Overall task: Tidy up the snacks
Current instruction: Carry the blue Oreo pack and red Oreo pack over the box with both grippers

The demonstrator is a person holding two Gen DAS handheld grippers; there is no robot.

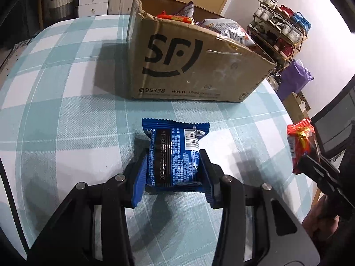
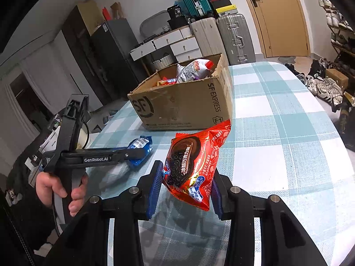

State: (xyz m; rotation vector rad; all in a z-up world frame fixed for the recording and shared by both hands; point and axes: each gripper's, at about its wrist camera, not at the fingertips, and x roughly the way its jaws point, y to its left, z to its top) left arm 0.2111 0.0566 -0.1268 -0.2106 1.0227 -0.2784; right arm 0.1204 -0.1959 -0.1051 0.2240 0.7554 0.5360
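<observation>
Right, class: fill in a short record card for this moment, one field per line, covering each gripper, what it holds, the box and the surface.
left gripper: shut on blue pack, which rests on the cloth
right gripper: shut on red pack, held above the cloth
box: open cardboard, already holding several snacks
surface: checked cloth on the table
packs still outside box: two

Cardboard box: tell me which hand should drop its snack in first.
Right, probably. The right gripper already holds its red packet clear of the table, while the left gripper's blue packet looks still down on the checked cloth.
</observation>
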